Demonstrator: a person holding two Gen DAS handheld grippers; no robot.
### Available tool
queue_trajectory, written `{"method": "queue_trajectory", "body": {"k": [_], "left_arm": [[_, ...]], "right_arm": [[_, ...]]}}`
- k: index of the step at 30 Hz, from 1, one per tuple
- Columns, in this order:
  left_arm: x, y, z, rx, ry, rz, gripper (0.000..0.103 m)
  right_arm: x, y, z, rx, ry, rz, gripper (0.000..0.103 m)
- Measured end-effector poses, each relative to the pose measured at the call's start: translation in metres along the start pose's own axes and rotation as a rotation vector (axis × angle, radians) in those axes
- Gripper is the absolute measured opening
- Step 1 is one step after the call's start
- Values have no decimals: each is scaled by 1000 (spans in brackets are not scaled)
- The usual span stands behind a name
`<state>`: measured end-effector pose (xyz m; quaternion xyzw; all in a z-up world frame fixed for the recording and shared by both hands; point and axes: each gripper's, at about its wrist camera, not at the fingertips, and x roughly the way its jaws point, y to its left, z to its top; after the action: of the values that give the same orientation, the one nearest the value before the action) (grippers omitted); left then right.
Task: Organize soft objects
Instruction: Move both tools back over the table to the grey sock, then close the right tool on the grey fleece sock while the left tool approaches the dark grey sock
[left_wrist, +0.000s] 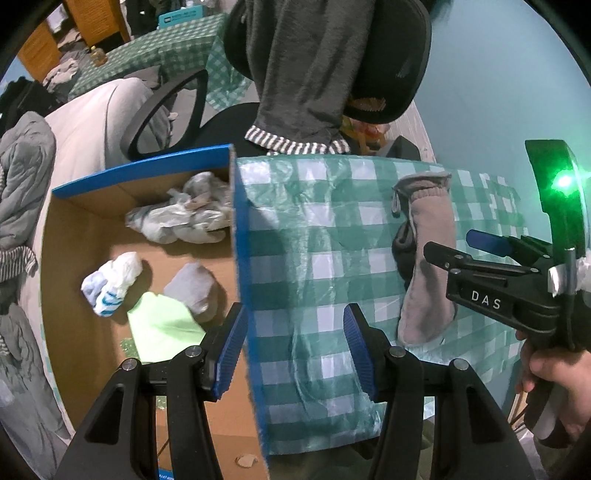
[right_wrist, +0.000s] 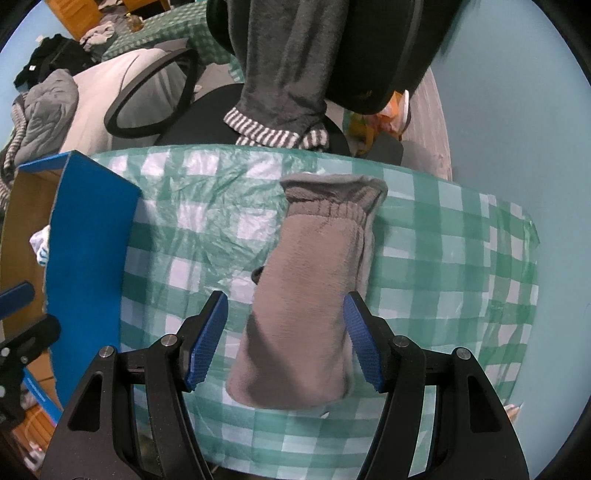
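Observation:
A grey fleece sock (right_wrist: 306, 314) lies flat on the green checked tablecloth (right_wrist: 443, 258), cuff away from me. My right gripper (right_wrist: 286, 339) hangs over its toe half, open, one pad on each side of the sock; the left pad stands clear of the cloth. That sock (left_wrist: 428, 266) and the right gripper (left_wrist: 465, 247) also show in the left wrist view. My left gripper (left_wrist: 293, 350) is open and holds nothing, above the blue-edged wall of a cardboard box (left_wrist: 243, 258). Inside lie a white-blue sock ball (left_wrist: 110, 280), a grey sock ball (left_wrist: 195, 288), a pale green cloth (left_wrist: 162, 328) and bagged whitish socks (left_wrist: 181, 210).
A black office chair (right_wrist: 155, 103) with a dark grey garment (right_wrist: 280, 74) draped over its back stands just behind the table. Grey clothing (left_wrist: 22, 184) is heaped on pale furniture at the left. A second checked table (left_wrist: 147, 55) stands farther back. A hand (left_wrist: 554, 373) holds the right gripper.

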<state>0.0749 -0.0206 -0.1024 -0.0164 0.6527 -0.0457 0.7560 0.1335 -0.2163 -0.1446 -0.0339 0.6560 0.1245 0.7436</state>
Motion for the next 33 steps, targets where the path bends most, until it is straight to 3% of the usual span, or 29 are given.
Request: {"method": "queue_trajectory", "body": {"k": [16,23,26,28,33], "left_arm": [[22,-13,5,8,54,19,55],[27,-20,4,24,71,17,55],[28,-25,2,34,76,15,57],[29,-29,1,42,76,12,65],[31,-44,0,67,75,5,67]], "right_arm": [[32,-6,1,2,55,-12,64],[28,-17,-5,7,40,49,34],[21,-23,-9,14,33,79,26],[17,-27,-12,16,30,87,20],[7,-43,-22,28,19,86,16]]}}
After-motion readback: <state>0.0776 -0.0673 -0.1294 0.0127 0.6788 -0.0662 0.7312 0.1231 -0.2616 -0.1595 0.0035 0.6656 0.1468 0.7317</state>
